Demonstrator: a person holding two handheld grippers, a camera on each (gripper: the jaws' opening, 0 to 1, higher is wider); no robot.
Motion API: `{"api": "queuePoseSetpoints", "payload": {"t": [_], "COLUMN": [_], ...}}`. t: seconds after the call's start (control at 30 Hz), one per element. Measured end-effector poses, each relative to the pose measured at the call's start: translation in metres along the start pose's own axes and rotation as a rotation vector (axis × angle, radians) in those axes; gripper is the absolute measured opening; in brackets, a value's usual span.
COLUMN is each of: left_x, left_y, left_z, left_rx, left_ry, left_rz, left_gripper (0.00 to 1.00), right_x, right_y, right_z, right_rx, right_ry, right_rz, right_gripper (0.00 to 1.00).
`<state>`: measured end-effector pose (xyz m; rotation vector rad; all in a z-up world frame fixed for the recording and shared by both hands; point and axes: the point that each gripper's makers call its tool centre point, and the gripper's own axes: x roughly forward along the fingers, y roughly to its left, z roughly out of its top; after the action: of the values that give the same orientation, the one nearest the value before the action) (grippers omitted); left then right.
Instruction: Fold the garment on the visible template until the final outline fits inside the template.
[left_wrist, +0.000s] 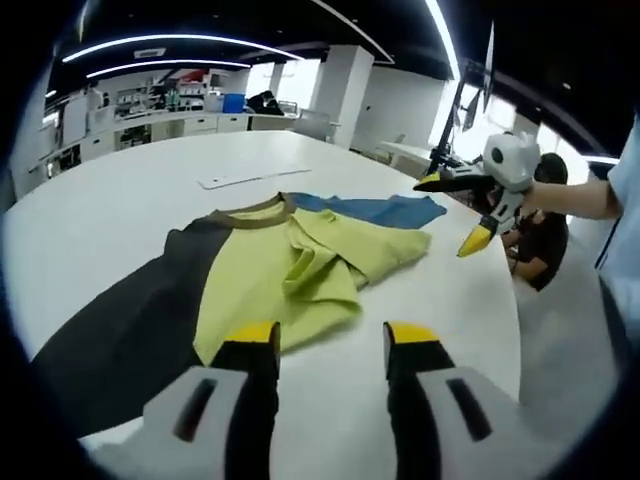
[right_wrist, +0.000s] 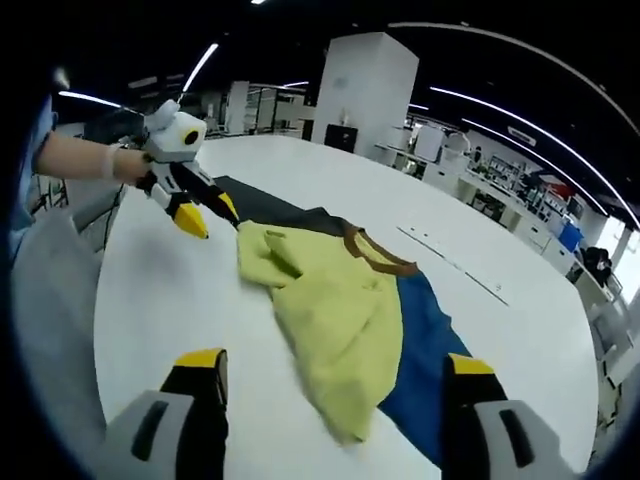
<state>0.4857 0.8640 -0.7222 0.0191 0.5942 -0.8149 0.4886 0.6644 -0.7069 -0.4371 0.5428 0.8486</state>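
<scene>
So I judge the fold barely half done: the tri-colour T-shirt (left_wrist: 290, 265) lies on the white tabletop (left_wrist: 120, 190), its yellow-green middle bunched over itself, the dark panel and blue panel spread out to either side. I can't pick out a template outline. My left hand-held gripper (left_wrist: 330, 340) hovers just short of the yellow hem, jaws wide apart and empty. My right hand-held gripper (right_wrist: 335, 370) hangs over the yellow and blue cloth, jaws likewise spread, gripping nothing. Both sides need folding in yet.
</scene>
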Motion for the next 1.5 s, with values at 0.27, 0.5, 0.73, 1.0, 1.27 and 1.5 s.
{"api": "queuePoseSetpoints", "payload": {"t": [0.27, 0.5, 0.73, 1.0, 1.27, 1.5], "left_x": [0.022, 0.042, 0.047, 0.022, -0.001, -0.011], "left_y": [0.020, 0.021, 0.010, 0.010, 0.013, 0.016], "left_z": [0.023, 0.024, 0.020, 0.038, 0.050, 0.046], "left_rx": [0.015, 0.094, 0.006, -0.006, -0.001, -0.013], "left_ry": [-0.043, -0.012, 0.017, -0.029, -0.052, -0.046], "left_rz": [0.074, 0.076, 0.035, 0.062, 0.088, 0.101], "left_gripper": [0.28, 0.21, 0.00, 0.00, 0.00, 0.00], "right_x": [-0.008, -0.016, -0.018, -0.016, -0.003, 0.020], "right_y": [0.006, 0.010, 0.015, 0.025, 0.045, 0.044], "right_z": [-0.018, -0.027, -0.030, -0.025, -0.018, -0.017], "right_rx": [0.033, 0.077, 0.095, 0.089, 0.016, -0.059], "right_ry": [0.017, 0.018, 0.016, 0.005, 0.006, 0.038], "right_rz": [-0.003, -0.014, -0.018, -0.006, -0.009, -0.054], "right_gripper": [0.86, 0.85, 0.83, 0.75, 0.44, 0.24]}}
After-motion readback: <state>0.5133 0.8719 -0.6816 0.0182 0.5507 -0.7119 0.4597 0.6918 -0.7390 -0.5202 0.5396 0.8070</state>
